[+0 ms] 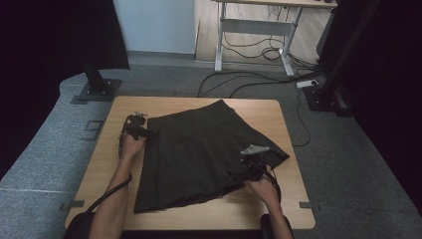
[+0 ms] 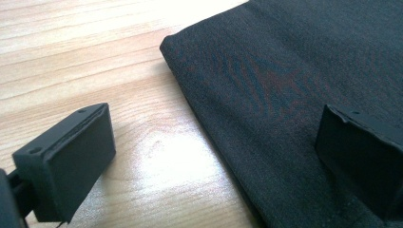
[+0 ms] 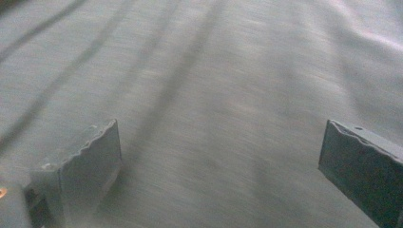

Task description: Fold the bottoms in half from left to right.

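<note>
On table: 1 dark skirt | 2 grippers: left, right | both jaws spread, grasping nothing

A skirt lies spread on the counter, its waist toward the far edge. The left hand-held gripper sits at the skirt's far-left corner, one jaw over the cloth, one over bare counter. The right hand-held gripper rests on the skirt's near-right part.
</note>
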Motion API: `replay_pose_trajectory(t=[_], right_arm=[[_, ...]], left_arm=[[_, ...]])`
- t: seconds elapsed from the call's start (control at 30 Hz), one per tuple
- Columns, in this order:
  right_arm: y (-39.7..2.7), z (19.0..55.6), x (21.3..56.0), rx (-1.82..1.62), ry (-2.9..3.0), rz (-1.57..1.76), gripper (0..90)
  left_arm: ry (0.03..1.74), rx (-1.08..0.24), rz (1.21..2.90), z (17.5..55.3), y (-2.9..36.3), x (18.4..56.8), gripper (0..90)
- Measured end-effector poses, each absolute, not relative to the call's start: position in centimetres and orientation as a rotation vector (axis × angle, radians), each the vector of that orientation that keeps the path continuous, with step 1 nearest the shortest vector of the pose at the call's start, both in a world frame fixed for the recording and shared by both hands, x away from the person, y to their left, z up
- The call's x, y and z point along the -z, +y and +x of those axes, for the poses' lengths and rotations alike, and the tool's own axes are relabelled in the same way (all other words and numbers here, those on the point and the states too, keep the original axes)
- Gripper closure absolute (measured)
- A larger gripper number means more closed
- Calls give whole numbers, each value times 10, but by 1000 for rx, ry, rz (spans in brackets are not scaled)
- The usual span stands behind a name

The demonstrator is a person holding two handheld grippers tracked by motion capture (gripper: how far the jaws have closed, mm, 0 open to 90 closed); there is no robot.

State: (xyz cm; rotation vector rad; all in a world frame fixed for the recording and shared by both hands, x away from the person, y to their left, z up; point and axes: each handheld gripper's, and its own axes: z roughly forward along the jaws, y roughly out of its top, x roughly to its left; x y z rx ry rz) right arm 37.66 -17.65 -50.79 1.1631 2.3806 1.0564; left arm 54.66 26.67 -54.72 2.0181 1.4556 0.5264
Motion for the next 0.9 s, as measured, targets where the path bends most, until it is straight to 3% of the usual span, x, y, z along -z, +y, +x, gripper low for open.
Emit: replay_pose_trajectory(t=[0.63, 0.9], right_arm=[[-21, 352, 499, -1175, 2724, 718, 19], [19, 339, 499, -1182, 2807, 591, 31]], left_arm=[[1468, -532, 2008, 545, 267, 547, 0], [1470, -534, 2007, 545, 267, 547, 0]])
